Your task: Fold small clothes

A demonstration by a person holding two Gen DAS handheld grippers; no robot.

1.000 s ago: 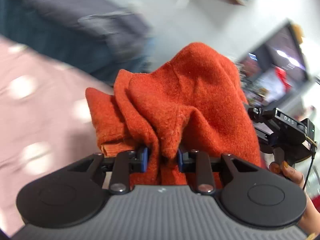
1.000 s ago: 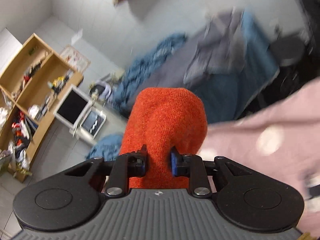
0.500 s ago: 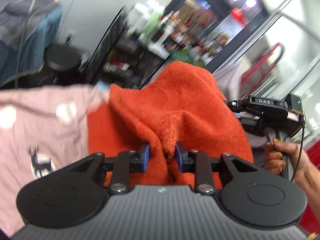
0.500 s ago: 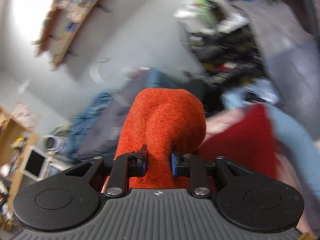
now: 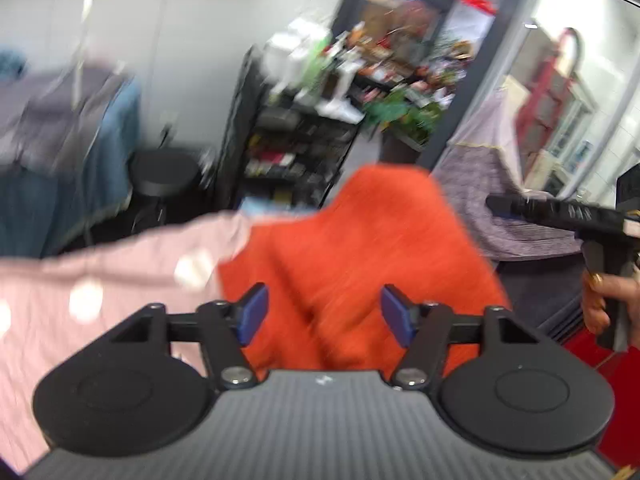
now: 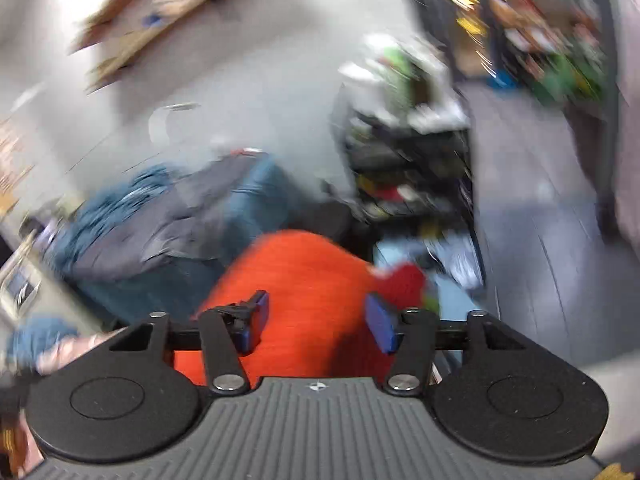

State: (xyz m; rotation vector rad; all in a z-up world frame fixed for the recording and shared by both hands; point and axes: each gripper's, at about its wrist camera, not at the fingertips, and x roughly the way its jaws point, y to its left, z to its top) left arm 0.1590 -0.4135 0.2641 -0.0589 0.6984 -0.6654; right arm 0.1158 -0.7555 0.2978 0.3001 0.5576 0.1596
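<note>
An orange knit garment [image 5: 352, 248] lies bunched on the pink spotted cloth [image 5: 100, 280], blurred by motion. My left gripper [image 5: 324, 316] is open, its blue pads [image 5: 252, 312] spread wide on either side of the garment with nothing clamped. In the right wrist view the same orange garment [image 6: 304, 280] sits between and beyond the spread blue pads [image 6: 380, 320] of my right gripper [image 6: 316, 320], which is open. The right gripper also shows at the right edge of the left wrist view [image 5: 560, 212], held by a hand [image 5: 604, 296].
A black shelf rack [image 5: 296, 136] full of goods stands behind. A black stool [image 5: 164, 172] and a blue-grey heap of cloth [image 5: 60, 132] are at the left. A lilac cloth [image 5: 492, 184] hangs at the right. A red garment [image 6: 404, 280] lies beside the orange one.
Both grippers have opened and let go of the orange garment, which has dropped lower onto the pink cloth. Both views are still swinging.
</note>
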